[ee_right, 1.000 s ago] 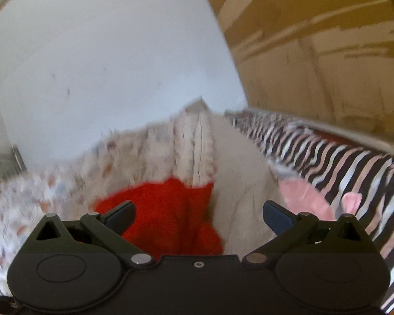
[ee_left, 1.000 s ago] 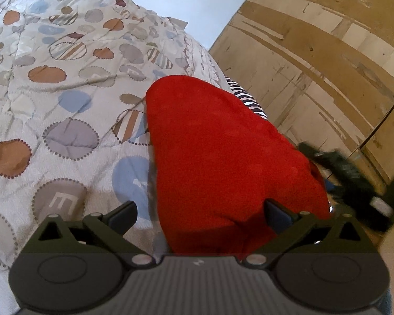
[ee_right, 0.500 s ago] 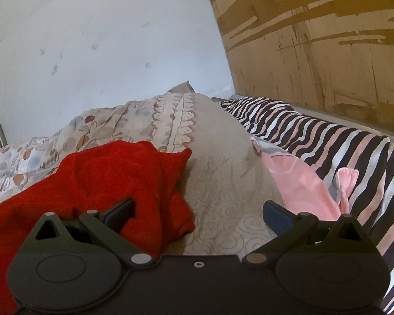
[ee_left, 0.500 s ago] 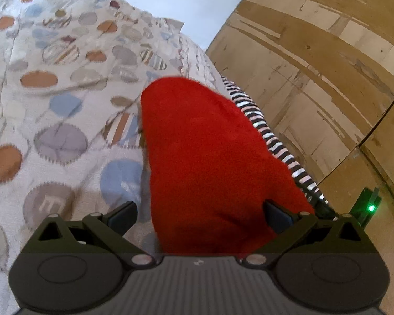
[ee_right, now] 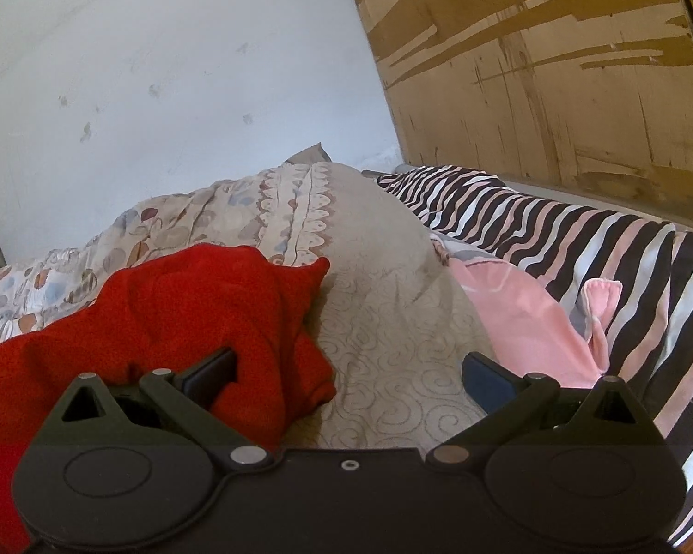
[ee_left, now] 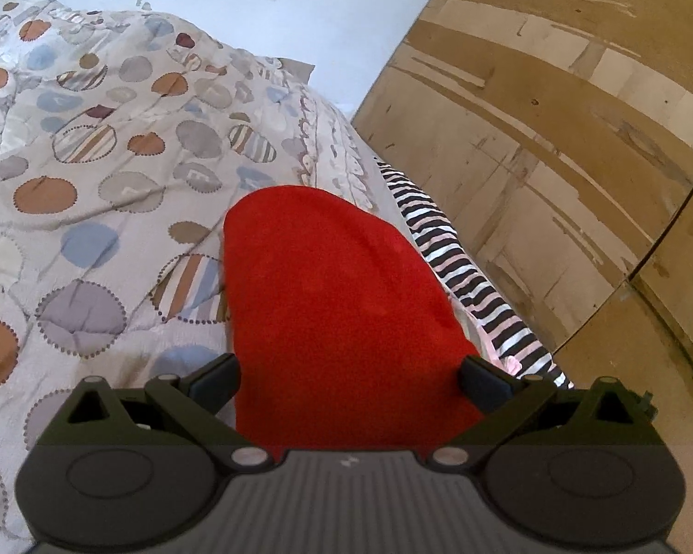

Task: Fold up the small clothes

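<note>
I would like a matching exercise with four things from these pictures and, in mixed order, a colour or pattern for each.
Things:
1. garment between the left claw's fingers
2. quilt
3. cloth right of the right claw
4. sheet by the wooden panel

Looks:
a. pink
b. dark, white and pink stripes
c. red
d. pale with round patches

Pairs: 1-c, 2-d, 3-a, 4-b

I see a red garment (ee_left: 342,318) of fuzzy, matt knit cloth lying on a quilted cotton-looking bedspread (ee_left: 92,194) with a faint sheen. My 2 grippers look like matt black plastic. The wardrobe (ee_right: 554,69) shows worn, peeling wood veneer, and the pink cloth (ee_right: 522,309) looks smooth.
</note>
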`<state>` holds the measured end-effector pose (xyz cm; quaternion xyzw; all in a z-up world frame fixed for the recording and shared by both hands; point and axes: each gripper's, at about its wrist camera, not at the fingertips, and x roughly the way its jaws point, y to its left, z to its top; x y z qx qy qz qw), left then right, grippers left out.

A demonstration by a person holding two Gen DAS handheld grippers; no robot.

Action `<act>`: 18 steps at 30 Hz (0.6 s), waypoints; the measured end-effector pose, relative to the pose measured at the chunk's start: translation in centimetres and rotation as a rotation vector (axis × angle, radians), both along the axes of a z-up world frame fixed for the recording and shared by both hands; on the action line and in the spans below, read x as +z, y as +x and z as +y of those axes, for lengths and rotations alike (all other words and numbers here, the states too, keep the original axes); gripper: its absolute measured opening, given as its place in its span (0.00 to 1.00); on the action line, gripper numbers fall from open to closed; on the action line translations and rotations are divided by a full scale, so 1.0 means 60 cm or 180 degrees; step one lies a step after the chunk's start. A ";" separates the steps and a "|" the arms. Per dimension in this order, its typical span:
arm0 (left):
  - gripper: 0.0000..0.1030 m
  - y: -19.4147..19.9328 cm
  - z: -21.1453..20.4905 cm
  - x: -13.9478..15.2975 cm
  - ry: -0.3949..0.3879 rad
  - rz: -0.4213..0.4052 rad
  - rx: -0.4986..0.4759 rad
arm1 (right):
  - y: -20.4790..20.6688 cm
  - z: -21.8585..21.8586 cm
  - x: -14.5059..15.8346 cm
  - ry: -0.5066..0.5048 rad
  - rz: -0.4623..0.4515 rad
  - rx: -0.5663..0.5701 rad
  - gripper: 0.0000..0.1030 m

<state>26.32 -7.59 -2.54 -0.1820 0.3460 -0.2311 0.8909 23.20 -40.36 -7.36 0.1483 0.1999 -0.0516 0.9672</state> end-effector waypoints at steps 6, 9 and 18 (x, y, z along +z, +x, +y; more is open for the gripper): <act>1.00 0.006 -0.001 -0.022 -0.0007 0.0098 -0.0019 | 0.001 -0.006 -0.004 0.0168 0.0034 -0.0021 0.99; 1.00 0.003 0.003 -0.031 -0.0048 0.0122 -0.0008 | 0.001 -0.006 -0.004 0.0160 0.0037 -0.0011 1.00; 1.00 -0.002 0.016 -0.053 -0.0187 0.0148 -0.0019 | 0.003 -0.008 0.005 0.0218 0.0083 0.0000 1.00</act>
